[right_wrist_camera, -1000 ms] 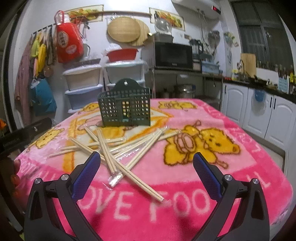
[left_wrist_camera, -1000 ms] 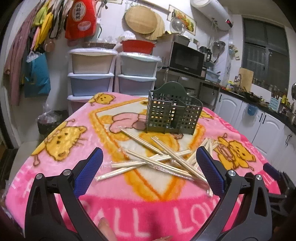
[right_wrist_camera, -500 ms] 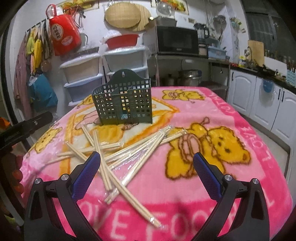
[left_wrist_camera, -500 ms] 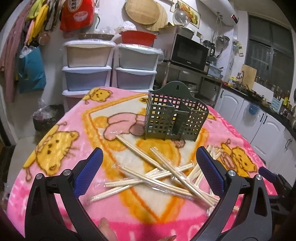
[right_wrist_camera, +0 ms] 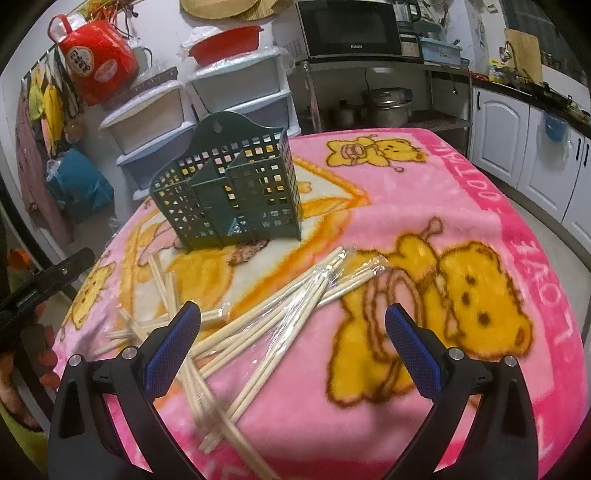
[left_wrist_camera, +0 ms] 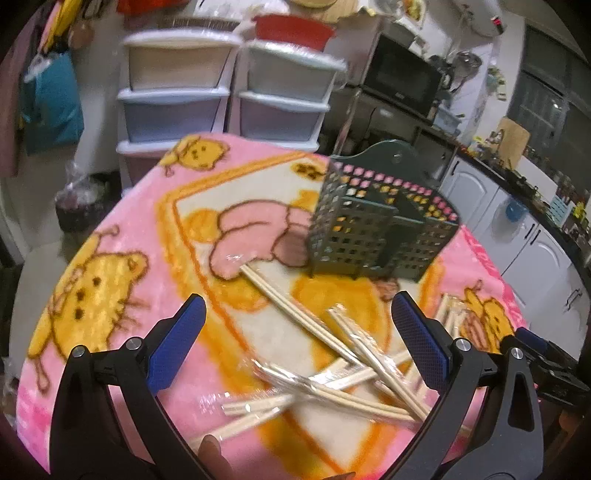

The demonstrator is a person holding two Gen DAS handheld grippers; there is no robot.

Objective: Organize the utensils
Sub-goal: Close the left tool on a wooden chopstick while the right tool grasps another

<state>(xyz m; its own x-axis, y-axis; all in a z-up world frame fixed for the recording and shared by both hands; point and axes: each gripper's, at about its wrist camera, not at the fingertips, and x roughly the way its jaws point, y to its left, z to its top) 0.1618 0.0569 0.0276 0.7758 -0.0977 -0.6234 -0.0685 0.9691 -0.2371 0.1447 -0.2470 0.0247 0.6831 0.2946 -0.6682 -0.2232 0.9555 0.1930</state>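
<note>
Here the left gripper [left_wrist_camera: 297,343] and the right gripper [right_wrist_camera: 293,345] both hang wide open over the tabletop [right_wrist_camera: 424,192], holding nothing. The wrapped chopsticks [right_wrist_camera: 280,314] lie criss-crossed in a loose heap near the front edge, and the dark green slotted utensil holder [right_wrist_camera: 229,192] stands upright toward the middle, apparently empty.

The risks, as I judge them: the clear wrappers look slippery, so a pinch may slide off or lift several crossed pairs at once. Sticks near the front edge could be nudged to the floor. The light holder may tip if a stick catches its rim. The plush blanket [right_wrist_camera: 480,206] gives soft, uneven footing.

Readable writing: part of "LOVE" along the blanket border. The lettering on the microwave [right_wrist_camera: 351,27] and on the red bag [right_wrist_camera: 94,61] is too small to read.
</note>
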